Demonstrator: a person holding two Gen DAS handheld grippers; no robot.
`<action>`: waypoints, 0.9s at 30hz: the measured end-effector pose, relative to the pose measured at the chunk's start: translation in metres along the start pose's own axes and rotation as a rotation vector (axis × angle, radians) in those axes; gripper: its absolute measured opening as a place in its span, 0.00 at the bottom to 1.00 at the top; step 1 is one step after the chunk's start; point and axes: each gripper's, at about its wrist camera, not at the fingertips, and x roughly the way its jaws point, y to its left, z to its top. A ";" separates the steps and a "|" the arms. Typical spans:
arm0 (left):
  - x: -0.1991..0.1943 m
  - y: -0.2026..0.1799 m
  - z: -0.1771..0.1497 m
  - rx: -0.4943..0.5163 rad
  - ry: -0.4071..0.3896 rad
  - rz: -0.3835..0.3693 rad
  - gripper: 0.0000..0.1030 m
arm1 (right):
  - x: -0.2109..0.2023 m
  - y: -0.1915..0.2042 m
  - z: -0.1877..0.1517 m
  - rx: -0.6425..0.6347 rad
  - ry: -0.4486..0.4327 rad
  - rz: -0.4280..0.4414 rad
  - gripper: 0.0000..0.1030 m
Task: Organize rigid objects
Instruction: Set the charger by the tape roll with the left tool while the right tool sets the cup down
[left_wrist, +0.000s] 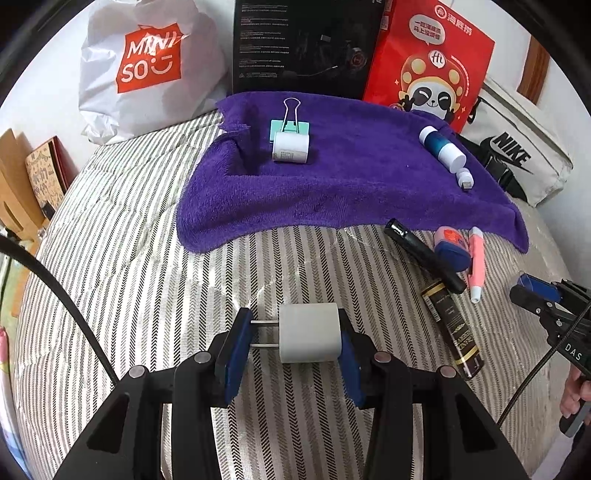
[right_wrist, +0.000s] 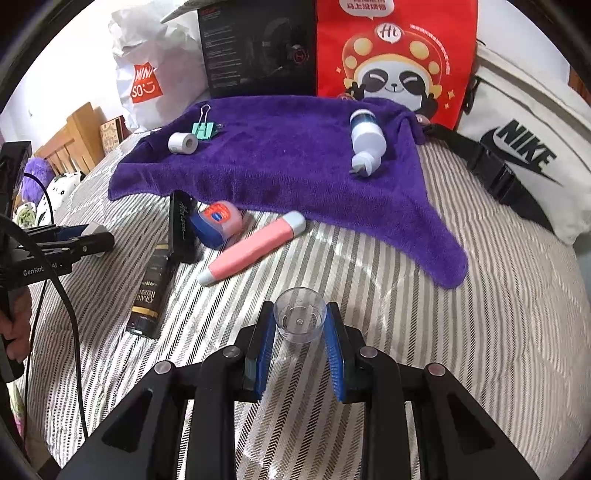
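Fingers: left gripper (left_wrist: 295, 338) clamps one white plug-in charger block (left_wrist: 309, 336); right gripper (right_wrist: 300, 345) pinches one clear plastic cup (right_wrist: 301, 314).
Purple fleece towel (left_wrist: 351, 184): four items on it.

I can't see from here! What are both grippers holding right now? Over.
Left gripper shut on white plug adapter, prongs sideways. Right gripper shut on clear plastic cap. Purple towel ahead, nothing blocking.

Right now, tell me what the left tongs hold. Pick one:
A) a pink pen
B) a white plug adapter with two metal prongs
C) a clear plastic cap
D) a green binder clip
B: the left tongs are clamped on the white plug adapter, its two prongs pointing at one pad.
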 end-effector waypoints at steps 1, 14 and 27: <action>-0.002 0.000 0.001 -0.004 -0.002 -0.002 0.40 | -0.002 -0.001 0.002 -0.001 -0.006 -0.001 0.26; -0.021 0.009 0.038 -0.019 -0.053 -0.016 0.40 | -0.017 -0.020 0.042 0.037 -0.069 0.016 0.26; -0.013 0.011 0.078 -0.003 -0.086 -0.034 0.40 | -0.009 -0.044 0.087 0.071 -0.073 -0.010 0.26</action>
